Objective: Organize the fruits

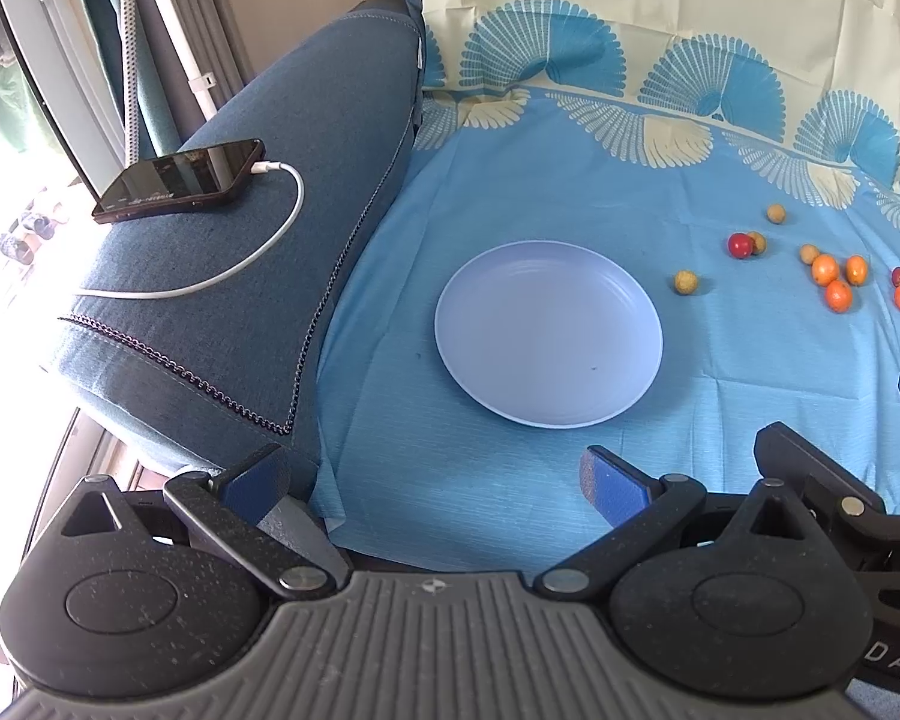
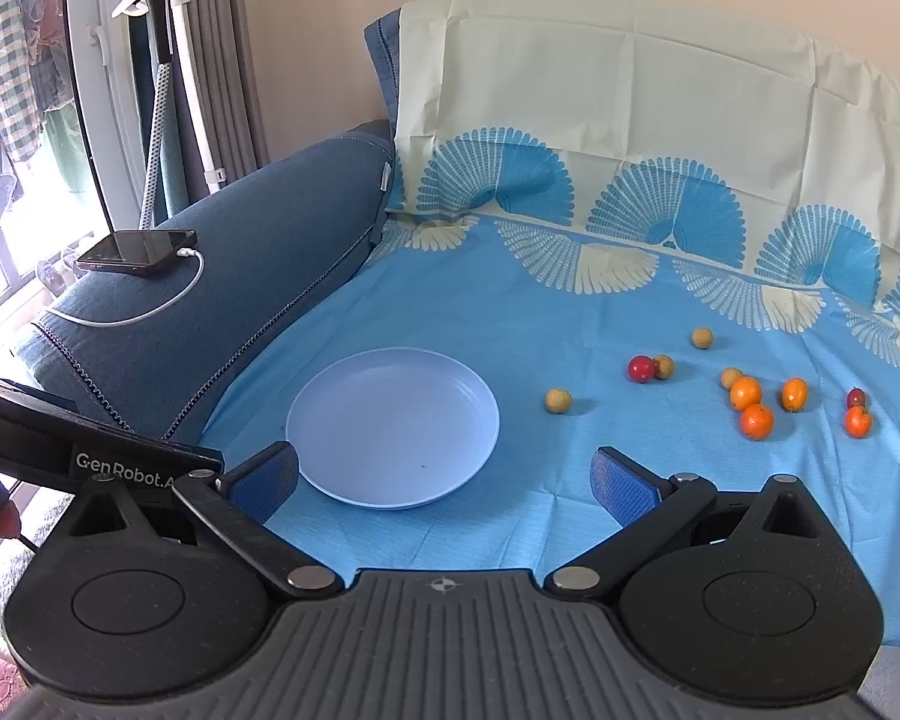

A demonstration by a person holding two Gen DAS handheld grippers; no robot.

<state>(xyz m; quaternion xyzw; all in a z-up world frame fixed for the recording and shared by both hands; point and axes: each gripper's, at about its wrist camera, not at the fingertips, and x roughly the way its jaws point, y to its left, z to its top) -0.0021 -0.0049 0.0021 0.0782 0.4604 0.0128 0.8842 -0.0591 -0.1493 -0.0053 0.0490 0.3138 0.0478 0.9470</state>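
A pale blue plate lies bare on the blue cloth; it also shows in the right wrist view. Small fruits lie scattered to its right: a tan longan, a red fruit touching a second longan, a third longan farther back, and several orange kumquats. My left gripper is open and empty in front of the plate. My right gripper is open and empty, just in front of the plate.
A blue sofa arm at the left carries a black phone with a white charging cable. The left gripper's body shows at the right wrist view's left edge. A cream cloth covers the sofa back.
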